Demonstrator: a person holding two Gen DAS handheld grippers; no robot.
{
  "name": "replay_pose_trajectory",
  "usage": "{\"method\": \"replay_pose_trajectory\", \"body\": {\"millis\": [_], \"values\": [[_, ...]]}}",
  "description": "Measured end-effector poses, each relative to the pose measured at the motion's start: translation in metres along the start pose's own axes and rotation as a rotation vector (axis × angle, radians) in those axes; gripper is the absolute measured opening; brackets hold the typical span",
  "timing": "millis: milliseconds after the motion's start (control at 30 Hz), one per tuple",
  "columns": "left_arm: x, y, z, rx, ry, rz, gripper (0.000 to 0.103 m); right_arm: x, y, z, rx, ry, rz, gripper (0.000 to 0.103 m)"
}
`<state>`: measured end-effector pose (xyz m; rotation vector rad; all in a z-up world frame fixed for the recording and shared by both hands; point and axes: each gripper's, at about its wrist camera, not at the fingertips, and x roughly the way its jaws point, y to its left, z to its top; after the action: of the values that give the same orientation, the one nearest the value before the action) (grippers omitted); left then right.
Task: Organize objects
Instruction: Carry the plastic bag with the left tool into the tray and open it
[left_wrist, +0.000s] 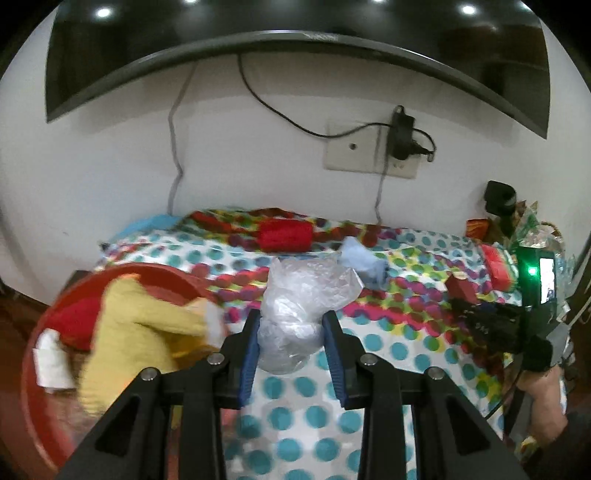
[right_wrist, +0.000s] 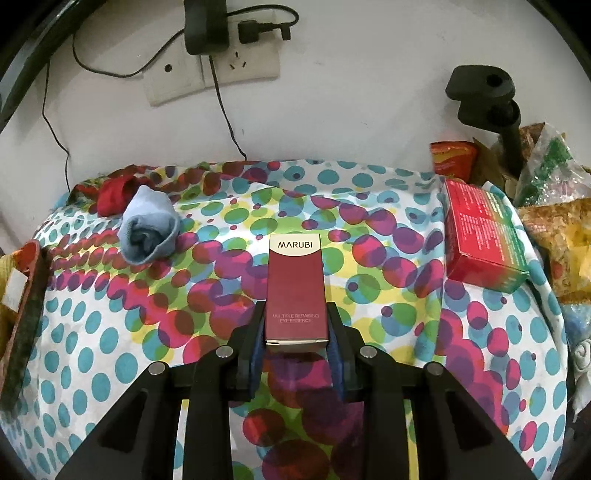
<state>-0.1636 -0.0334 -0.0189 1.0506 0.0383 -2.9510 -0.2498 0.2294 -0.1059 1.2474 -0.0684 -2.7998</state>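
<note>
My left gripper (left_wrist: 291, 326) is shut on a crumpled clear plastic bag (left_wrist: 303, 299) and holds it over the dotted cloth. To its left a red basin (left_wrist: 37, 398) holds a yellow cloth (left_wrist: 136, 332), a red cloth and a white piece. My right gripper (right_wrist: 296, 325) is shut on a dark red MARUBI box (right_wrist: 296, 291), which points away along the fingers. A rolled blue sock (right_wrist: 149, 230) lies at the left in the right wrist view, and also behind the bag in the left wrist view (left_wrist: 364, 258). A red cloth roll (left_wrist: 284, 234) lies at the back.
A red and green box (right_wrist: 480, 247) lies at the right edge of the dotted cloth (right_wrist: 110, 332). Snack bags (right_wrist: 554, 229) and a black stand (right_wrist: 487, 99) crowd the right side. The wall with a socket (right_wrist: 221, 70) and cables is close behind. The right gripper shows in the left wrist view (left_wrist: 498, 325).
</note>
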Motion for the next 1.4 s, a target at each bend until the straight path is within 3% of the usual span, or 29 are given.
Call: {"method": "replay_pose_trajectory", "body": {"millis": [200,467,533,667,833,967,1233,1400], "values": [[-0.024,0.032,0.007,0.013,0.001,0.068,0.034,0.009,-0.013,0.001,0.054,0.017,0.029,0.028],[-0.049,0.116,0.028,-0.071,0.022,0.216,0.034,0.010,-0.014,0.002,0.065,0.017,0.031,0.028],[-0.047,0.137,0.031,-0.065,0.043,0.274,0.034,0.010,-0.013,0.002,0.057,0.017,0.029,0.028],[-0.035,0.176,0.023,-0.149,0.122,0.289,0.034,0.015,-0.007,0.003,0.024,0.038,0.028,0.028],[-0.006,0.195,0.003,-0.101,0.183,0.336,0.035,0.013,-0.004,0.002,0.014,0.028,0.004,0.028],[0.009,0.211,0.000,-0.151,0.201,0.297,0.035,0.013,-0.005,0.003,0.014,0.032,-0.010,0.028],[0.041,0.223,-0.009,-0.174,0.254,0.295,0.036,0.014,-0.001,0.005,-0.006,0.041,-0.024,0.028],[0.045,0.231,-0.021,-0.189,0.272,0.263,0.047,0.015,-0.001,0.005,-0.012,0.048,-0.033,0.028]]}}
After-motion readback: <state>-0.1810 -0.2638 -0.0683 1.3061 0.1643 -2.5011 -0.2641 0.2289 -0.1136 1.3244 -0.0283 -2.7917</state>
